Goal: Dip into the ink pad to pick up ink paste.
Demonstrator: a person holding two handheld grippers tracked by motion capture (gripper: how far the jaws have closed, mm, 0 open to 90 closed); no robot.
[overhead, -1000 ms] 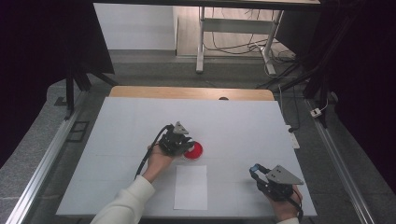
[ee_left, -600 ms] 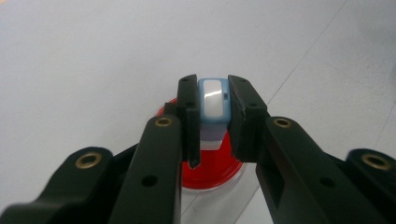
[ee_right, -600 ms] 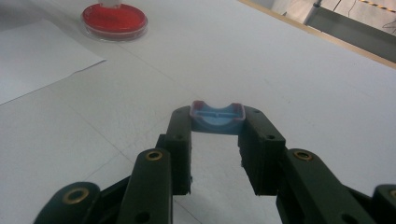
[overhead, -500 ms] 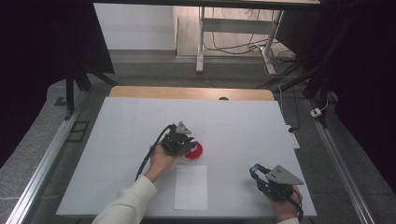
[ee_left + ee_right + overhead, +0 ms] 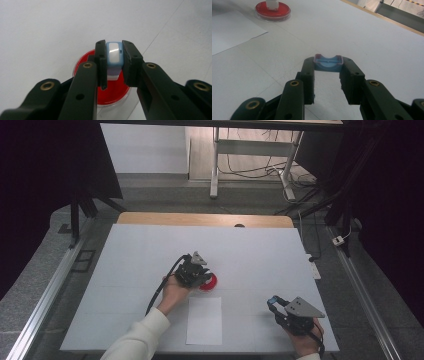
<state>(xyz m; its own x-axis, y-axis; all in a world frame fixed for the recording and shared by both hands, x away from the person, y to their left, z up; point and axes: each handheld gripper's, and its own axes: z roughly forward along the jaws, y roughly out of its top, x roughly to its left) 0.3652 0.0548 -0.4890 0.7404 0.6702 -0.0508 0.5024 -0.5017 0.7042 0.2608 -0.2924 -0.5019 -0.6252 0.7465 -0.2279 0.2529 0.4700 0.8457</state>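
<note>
A small blue-and-white stamp (image 5: pixel 113 56) is held in the left tongs (image 5: pixel 113 60), the jaws closed on its two sides, directly over a red ink pad (image 5: pixel 110 92) in a clear round dish. Seen from above, the left tongs (image 5: pixel 196 272) and the red ink pad (image 5: pixel 209 281) lie just beyond the far edge of a white paper sheet (image 5: pixel 204 320) on the desk (image 5: pixel 130 250).

The stamp's long axis appears to run upright, with the rounded white end toward the camera and the working face down on the pad, though the contact itself is hidden by the jaws.

The step in hand is judged to be the inking of the stamp. It is done well if the stamp is kept level, pressed straight down and lifted straight up, so that the dish is not dragged.

In the right tongs (image 5: pixel 328 66) a blue cap (image 5: pixel 328 63) with a purplish rim is gripped across its width, the jaws partly open; it is held to the right of the sheet, well apart from the pad (image 5: pixel 272 10).
</note>
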